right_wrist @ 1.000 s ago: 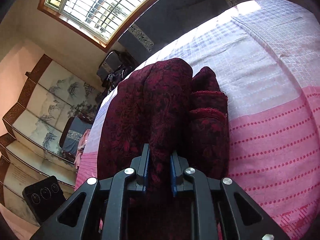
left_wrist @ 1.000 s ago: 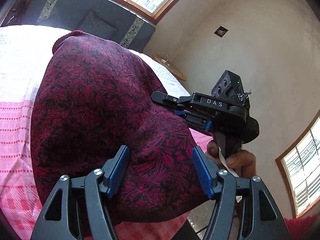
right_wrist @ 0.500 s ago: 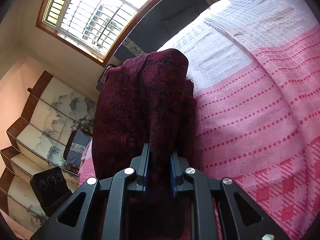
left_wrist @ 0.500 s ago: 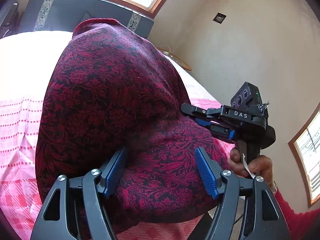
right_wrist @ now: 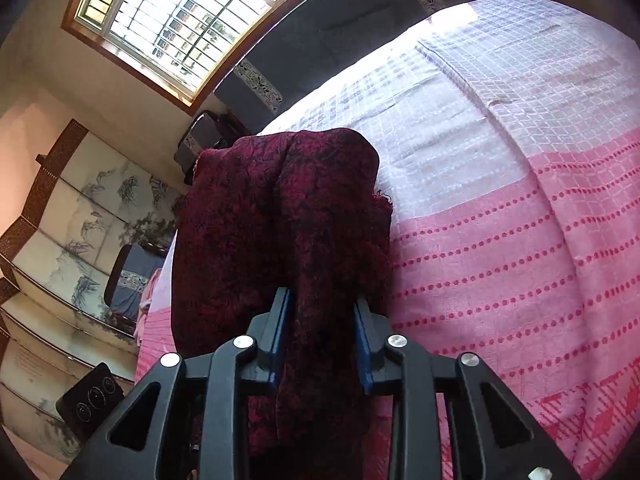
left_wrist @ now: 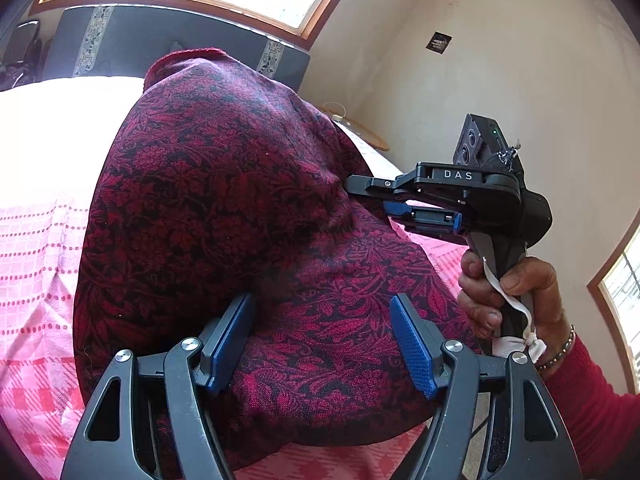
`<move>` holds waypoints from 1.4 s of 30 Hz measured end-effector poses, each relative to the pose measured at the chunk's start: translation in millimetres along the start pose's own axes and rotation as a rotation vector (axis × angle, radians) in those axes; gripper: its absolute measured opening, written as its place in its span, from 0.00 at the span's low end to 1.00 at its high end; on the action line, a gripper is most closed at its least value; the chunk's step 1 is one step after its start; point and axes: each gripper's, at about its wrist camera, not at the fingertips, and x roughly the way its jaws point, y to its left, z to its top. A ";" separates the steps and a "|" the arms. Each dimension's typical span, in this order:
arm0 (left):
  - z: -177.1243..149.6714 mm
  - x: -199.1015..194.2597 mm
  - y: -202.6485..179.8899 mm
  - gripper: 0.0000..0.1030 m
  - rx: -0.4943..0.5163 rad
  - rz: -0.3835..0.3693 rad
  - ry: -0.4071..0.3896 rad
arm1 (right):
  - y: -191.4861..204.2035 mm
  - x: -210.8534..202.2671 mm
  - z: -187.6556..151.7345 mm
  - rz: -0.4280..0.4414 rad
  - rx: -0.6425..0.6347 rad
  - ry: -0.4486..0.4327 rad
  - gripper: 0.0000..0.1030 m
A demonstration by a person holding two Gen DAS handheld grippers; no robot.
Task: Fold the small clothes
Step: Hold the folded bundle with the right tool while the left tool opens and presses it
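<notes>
Garment point(left_wrist: 224, 216) in the left wrist view runs forward from the wide-open left gripper point(left_wrist: 320, 344), draped above the bedspread point(left_wrist: 36, 264); in the right wrist view it passes between the slightly parted right gripper point(right_wrist: 322, 340) fingers, grip uncertain.

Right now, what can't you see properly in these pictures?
Left wrist view: the red cloth hides much of the bed; whether the open left tongs touch it is unclear.
Right wrist view: the cloth's lower end vanishes behind the right tongs.
Both views: the cloth is bunched, so what garment it is can't be told.
</notes>
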 end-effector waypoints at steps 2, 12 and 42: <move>-2.8 -6.5 2.1 0.68 -0.026 0.010 -0.038 | 16.6 3.0 5.6 -0.007 -0.054 -0.009 0.17; 6.6 -1.2 19.4 0.68 -0.157 -0.015 -0.064 | 34.7 27.0 61.2 0.211 -0.095 -0.128 0.13; -4.5 -1.6 17.3 0.74 -0.123 -0.012 -0.054 | -2.7 -14.0 -63.7 0.132 -0.051 0.005 0.18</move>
